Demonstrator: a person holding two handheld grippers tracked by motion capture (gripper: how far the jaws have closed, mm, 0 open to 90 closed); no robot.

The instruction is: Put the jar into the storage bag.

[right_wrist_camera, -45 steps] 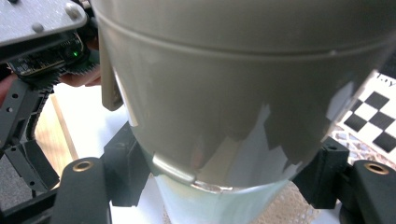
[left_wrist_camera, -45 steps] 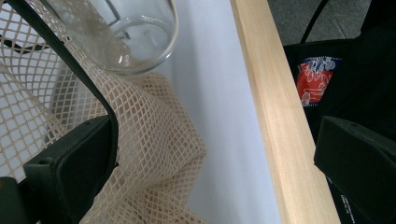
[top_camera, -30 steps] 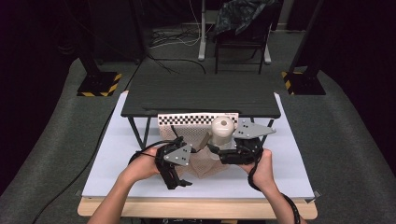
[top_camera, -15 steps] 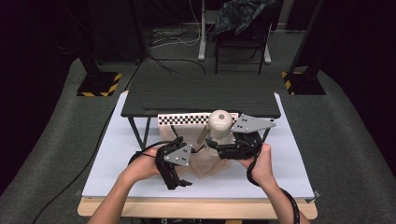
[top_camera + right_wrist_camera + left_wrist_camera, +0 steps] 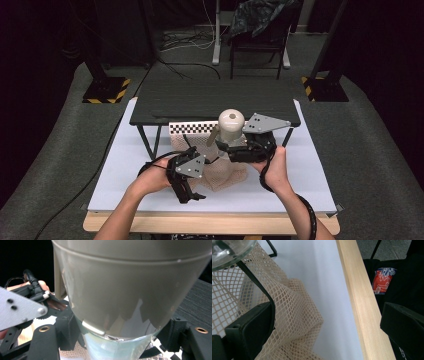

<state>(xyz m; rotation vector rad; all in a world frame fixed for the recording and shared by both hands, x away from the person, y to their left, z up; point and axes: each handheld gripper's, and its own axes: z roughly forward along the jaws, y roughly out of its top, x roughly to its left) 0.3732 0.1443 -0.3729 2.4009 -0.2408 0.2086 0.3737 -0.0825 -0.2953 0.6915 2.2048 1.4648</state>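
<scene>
— Grippers first: how do they stand?

— On the high view, the right gripper (image 5: 225,149) is clamped on a glass jar (image 5: 231,125) with a beige lid. Its own view looks up at the lid from below, with a black jaw on either side of the glass. The left gripper (image 5: 191,196) points toward the near edge of the table, and its jaws stand wide apart. In the left gripper view, one jaw lies against a beige mesh bag (image 5: 294,315), and the other hangs past the table's wooden edge (image 5: 359,302). Nothing is pinched between them.

— Now the scene, biggest thing first.

— A white table (image 5: 125,175) carries everything. On its far half stands a low black shelf (image 5: 200,102) on thin legs, and a checkered strip (image 5: 192,127) shows under its front edge. The mesh bag lies crumpled on the white top in front of the shelf, between the two grippers.

— And where is the jar exactly?

— It is held clear of the table top above the mesh bag, just in front of the shelf's near edge. It leans a little, with its lid turned up toward the high camera. The bag's upper part reaches up to the jar's base. I cannot tell whether the netting wraps around the glass.

— What about the hands?

— The left hand (image 5: 150,177) and the right hand (image 5: 272,170) each grip the back of their tool and come in from the near side.
</scene>
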